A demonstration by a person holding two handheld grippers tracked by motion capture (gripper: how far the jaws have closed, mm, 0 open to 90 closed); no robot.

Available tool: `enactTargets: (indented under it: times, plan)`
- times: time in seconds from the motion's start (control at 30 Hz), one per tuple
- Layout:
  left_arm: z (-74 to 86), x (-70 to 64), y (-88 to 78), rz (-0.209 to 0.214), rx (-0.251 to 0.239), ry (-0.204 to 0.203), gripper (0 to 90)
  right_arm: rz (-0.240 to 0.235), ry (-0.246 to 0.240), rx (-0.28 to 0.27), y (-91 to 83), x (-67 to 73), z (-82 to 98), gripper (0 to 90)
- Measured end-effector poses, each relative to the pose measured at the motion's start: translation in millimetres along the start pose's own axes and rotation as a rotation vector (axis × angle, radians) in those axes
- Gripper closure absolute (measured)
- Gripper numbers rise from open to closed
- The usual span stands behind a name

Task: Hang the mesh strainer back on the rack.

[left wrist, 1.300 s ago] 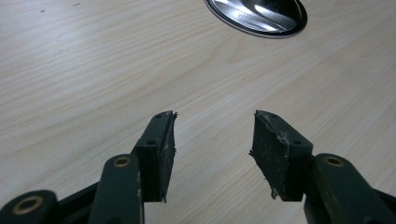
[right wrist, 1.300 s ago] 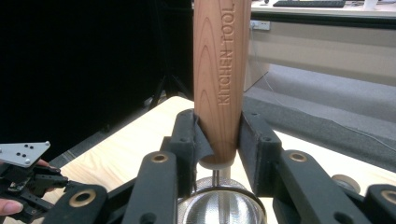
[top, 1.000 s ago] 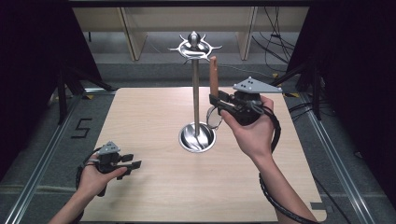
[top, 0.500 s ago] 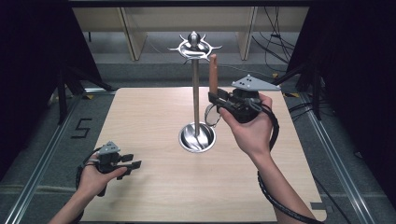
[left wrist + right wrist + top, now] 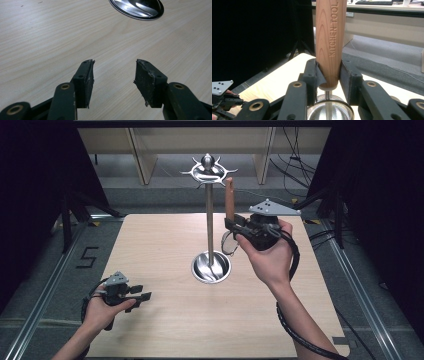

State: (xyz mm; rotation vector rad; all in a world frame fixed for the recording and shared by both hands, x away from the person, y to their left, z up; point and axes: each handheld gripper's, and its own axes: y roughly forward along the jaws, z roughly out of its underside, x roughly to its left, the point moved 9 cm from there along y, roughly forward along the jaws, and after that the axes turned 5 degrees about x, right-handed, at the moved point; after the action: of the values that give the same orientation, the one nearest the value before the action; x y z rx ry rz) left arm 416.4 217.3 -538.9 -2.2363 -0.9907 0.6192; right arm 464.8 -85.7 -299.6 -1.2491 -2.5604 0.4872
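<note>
I see the stand's steel dish (image 5: pixel 211 267) on the table (image 5: pixel 165 245), bare around its pole. My right hand-held gripper (image 5: pixel 329 75) clamps the strainer's wooden handle (image 5: pixel 329 37) upright (mesh below the jaws) beside the stand (image 5: pixel 209 210); my left hand-held gripper (image 5: pixel 113 75) gapes, holding nothing.

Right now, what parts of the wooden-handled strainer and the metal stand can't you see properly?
- Strainer bowl: right gripper view, cut off by the bottom edge and the right hand-held gripper.
- Handle top: same view, cut off by the top edge.
- Stand hooks: high view, too small to count.
</note>
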Motion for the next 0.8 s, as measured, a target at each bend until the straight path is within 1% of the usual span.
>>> enactTargets:
  times: [0.03,0.07,0.1,0.13,0.17,0.2,0.23,0.27,0.3,0.33,0.37,0.4,0.43,0.5,0.53,0.6,0.63,0.7,0.73,0.77,0.8]
  plan:
    - [0.1,-0.6,0.2,0.013,0.002,0.000,47.9,0.007,0.004,0.000,0.5,-0.9,-0.1,69.3]
    - [0.1,-0.3,0.2,0.013,0.002,0.003,47.9,0.006,-0.007,-0.004,1.1,-1.4,-0.6,69.3]
    - [-1.1,-1.5,1.2,0.014,-0.014,-0.015,47.9,0.001,-0.009,-0.003,1.9,-0.8,-0.9,69.3]
    - [-1.3,-1.3,1.4,0.012,-0.018,-0.016,47.9,0.004,-0.014,0.000,2.2,-1.4,-0.9,69.3]
    - [-1.2,-1.2,1.2,0.012,-0.016,-0.016,47.9,0.003,-0.004,-0.004,3.3,-0.9,-1.4,69.3]
    - [-0.8,-1.3,1.1,0.015,-0.011,-0.015,47.9,0.002,-0.011,0.006,3.7,-1.2,-1.3,69.3]
    - [-0.7,-1.5,1.0,0.016,-0.010,-0.014,47.9,-0.003,0.004,0.017,4.1,-0.1,-0.7,69.3]
    - [-0.7,-1.5,1.0,0.016,-0.009,-0.013,47.9,0.002,0.001,0.013,5.0,-0.8,-1.1,69.3]
    - [-1.1,-1.6,1.2,0.014,-0.015,-0.014,47.9,0.006,-0.014,0.008,6.0,-2.2,-2.2,69.3]
    - [-1.0,-1.0,0.7,0.004,-0.013,-0.015,47.9,-0.001,-0.005,0.014,6.7,-1.1,-1.8,69.3]
    - [-1.0,-1.0,0.7,0.004,-0.013,-0.016,47.9,0.003,-0.002,0.016,7.5,-1.3,-1.5,69.3]
    - [-1.0,-0.9,0.7,0.004,-0.013,-0.016,47.9,0.005,-0.008,0.014,8.5,-1.5,-2.1,69.3]
    - [-1.0,-1.0,0.8,0.004,-0.014,-0.017,47.9,-0.002,-0.006,0.018,9.6,-0.9,-1.8,69.3]
    - [-1.0,-1.0,0.6,0.004,-0.014,-0.016,47.9,0.001,-0.005,0.021,11.1,-1.2,-1.6,69.3]
    - [-1.1,-1.1,0.6,0.004,-0.014,-0.016,47.9,-0.004,0.004,0.027,11.9,-0.1,-1.4,69.3]
    - [-1.0,-1.1,0.6,0.004,-0.014,-0.016,47.9,0.003,-0.018,0.021,13.4,-2.0,-2.1,69.3]
    - [-0.9,-1.0,0.7,0.005,-0.013,-0.016,47.9,0.001,0.007,0.028,13.8,-0.6,-1.7,69.3]
    - [-1.0,-0.9,0.7,0.004,-0.013,-0.017,47.9,-0.004,-0.008,0.024,15.3,-1.0,-2.9,69.3]
    - [-1.0,-0.9,0.7,0.005,-0.013,-0.017,47.9,0.007,-0.025,0.022,15.6,-2.9,-3.3,69.3]
    - [-1.0,-1.0,0.7,0.005,-0.013,-0.017,47.9,-0.002,0.002,0.033,15.7,-0.7,-2.4,69.3]
    - [-1.0,-1.1,0.8,0.005,-0.014,-0.016,47.9,0.007,-0.012,0.024,16.6,-2.0,-3.6,69.3]
